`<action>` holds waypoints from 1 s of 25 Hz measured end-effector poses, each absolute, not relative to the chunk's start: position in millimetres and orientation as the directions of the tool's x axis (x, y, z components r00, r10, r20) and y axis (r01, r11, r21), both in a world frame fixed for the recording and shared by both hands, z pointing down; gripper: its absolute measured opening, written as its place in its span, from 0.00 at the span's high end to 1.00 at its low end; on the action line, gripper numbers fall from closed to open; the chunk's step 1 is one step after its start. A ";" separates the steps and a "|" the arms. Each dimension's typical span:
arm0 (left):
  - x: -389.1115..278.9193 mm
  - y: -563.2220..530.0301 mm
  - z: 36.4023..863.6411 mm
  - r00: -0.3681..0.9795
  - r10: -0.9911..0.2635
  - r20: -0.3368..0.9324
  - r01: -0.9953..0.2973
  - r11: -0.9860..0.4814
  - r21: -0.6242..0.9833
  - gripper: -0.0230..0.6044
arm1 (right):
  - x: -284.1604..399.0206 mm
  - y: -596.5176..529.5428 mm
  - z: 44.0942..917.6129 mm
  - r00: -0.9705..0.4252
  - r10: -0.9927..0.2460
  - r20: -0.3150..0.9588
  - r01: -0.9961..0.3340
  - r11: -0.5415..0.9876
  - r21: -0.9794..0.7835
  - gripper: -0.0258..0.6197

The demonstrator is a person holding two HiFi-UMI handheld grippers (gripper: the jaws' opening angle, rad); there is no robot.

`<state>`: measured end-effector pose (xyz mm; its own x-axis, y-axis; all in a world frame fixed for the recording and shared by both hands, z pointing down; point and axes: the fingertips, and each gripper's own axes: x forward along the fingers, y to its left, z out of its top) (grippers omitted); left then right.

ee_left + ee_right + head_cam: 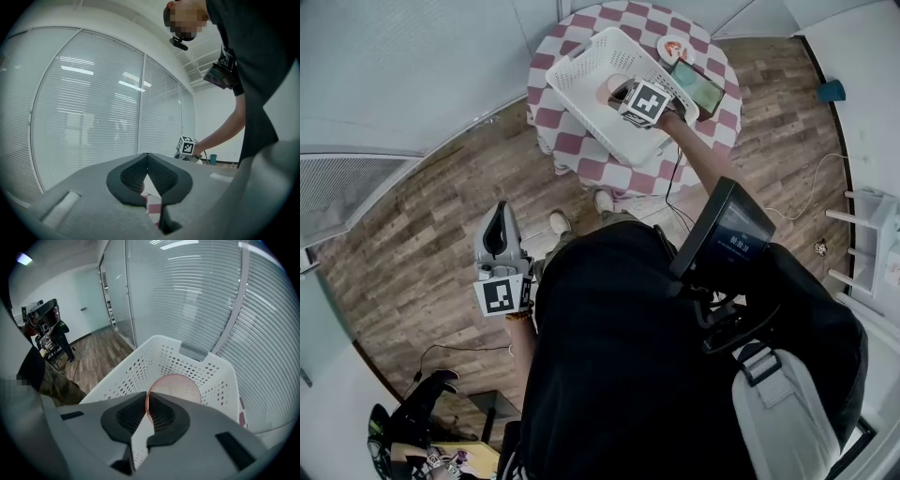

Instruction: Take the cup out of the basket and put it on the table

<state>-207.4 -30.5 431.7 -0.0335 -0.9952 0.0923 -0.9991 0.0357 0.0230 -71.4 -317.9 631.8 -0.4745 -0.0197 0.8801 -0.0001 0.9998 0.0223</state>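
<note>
Person's dark top fills the near field. Left tongs are held level beside it over the wood floor, pressed together with nothing between them, well apart from the work.

Right tongs angle down, pinching the rim of a pink cup. The cup is directly ahead of these tongs, inside the white perforated basket; nothing else is seen in the basket. Cannot tell whether the cup's base clears the basket floor. Walls stand on every side of the cup; above is open.

The basket rests on a round tabletop with a red-white check cloth. A small plate and a dark tablet lie just right of the right tongs, outside the basket. Glass walls with blinds stand beyond.
</note>
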 end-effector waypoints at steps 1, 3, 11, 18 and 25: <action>-206.5 -32.3 431.2 -0.027 -0.995 0.092 -0.999 0.030 0.027 0.97 | -71.2 -317.9 628.6 -0.485 -0.024 0.874 -0.007 1.000 0.023 0.92; -205.0 -36.3 429.7 -0.017 -0.995 0.096 -0.999 0.020 0.035 0.97 | -70.3 -318.3 620.7 -0.505 -0.037 0.862 -0.020 0.999 0.031 0.92; -200.2 -53.1 423.9 0.049 -0.995 0.088 -0.999 -0.048 0.015 0.97 | -68.6 -324.2 584.3 -0.593 -0.113 0.797 -0.087 0.993 0.075 0.92; -197.8 -61.9 421.1 0.093 -0.993 0.075 -0.996 -0.093 0.002 0.97 | -69.4 -325.1 548.6 -0.673 -0.171 0.719 -0.152 0.984 0.091 0.92; -197.5 -73.7 413.0 0.139 -0.988 0.071 -0.990 -0.140 -0.013 0.97 | -68.2 -328.2 509.3 -0.747 -0.244 0.619 -0.230 0.968 0.105 0.92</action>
